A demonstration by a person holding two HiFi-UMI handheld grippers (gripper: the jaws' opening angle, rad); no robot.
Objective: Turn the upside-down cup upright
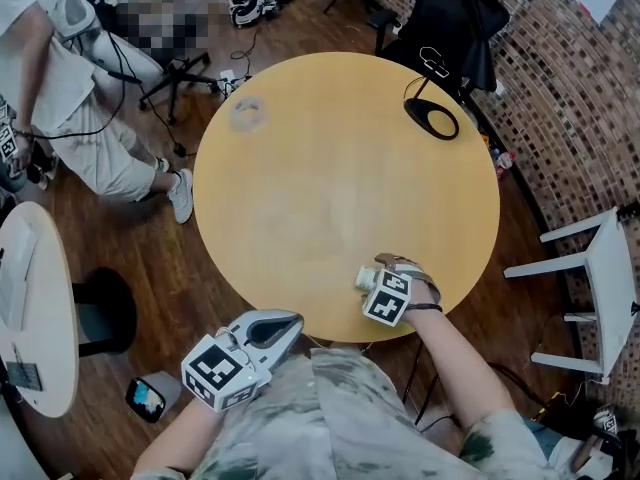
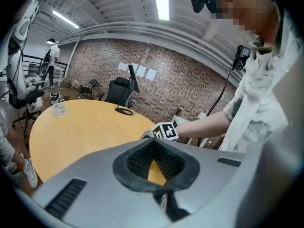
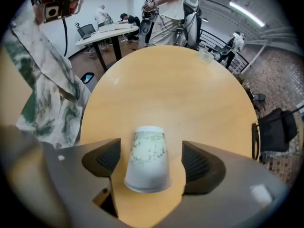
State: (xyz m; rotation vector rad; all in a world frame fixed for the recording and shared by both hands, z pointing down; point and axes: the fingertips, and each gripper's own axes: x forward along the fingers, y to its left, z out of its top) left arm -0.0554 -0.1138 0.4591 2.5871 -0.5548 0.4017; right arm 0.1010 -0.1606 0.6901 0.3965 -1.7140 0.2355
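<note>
A white paper cup with a green print point(image 3: 148, 158) sits on the round wooden table point(image 3: 180, 94) between the jaws of my right gripper point(image 3: 151, 161). Its wide end faces the camera and its narrow end points away; whether it stands or lies I cannot tell. Both pads stand apart from the cup, so the gripper is open. In the head view the cup point(image 1: 366, 279) peeks out left of the right gripper point(image 1: 380, 273), near the table's front edge. My left gripper point(image 1: 293, 321) hovers off the table's near edge, its jaws meeting at the tips point(image 2: 153, 144) with nothing held.
A clear plastic cup point(image 1: 247, 112) stands at the table's far left. A black loop-shaped stand point(image 1: 432, 118) sits at the far right edge, with a black chair point(image 1: 455, 18) behind it. A white chair point(image 1: 600, 278) is on the right, and a person point(image 1: 60, 88) and a white table point(image 1: 30, 308) on the left.
</note>
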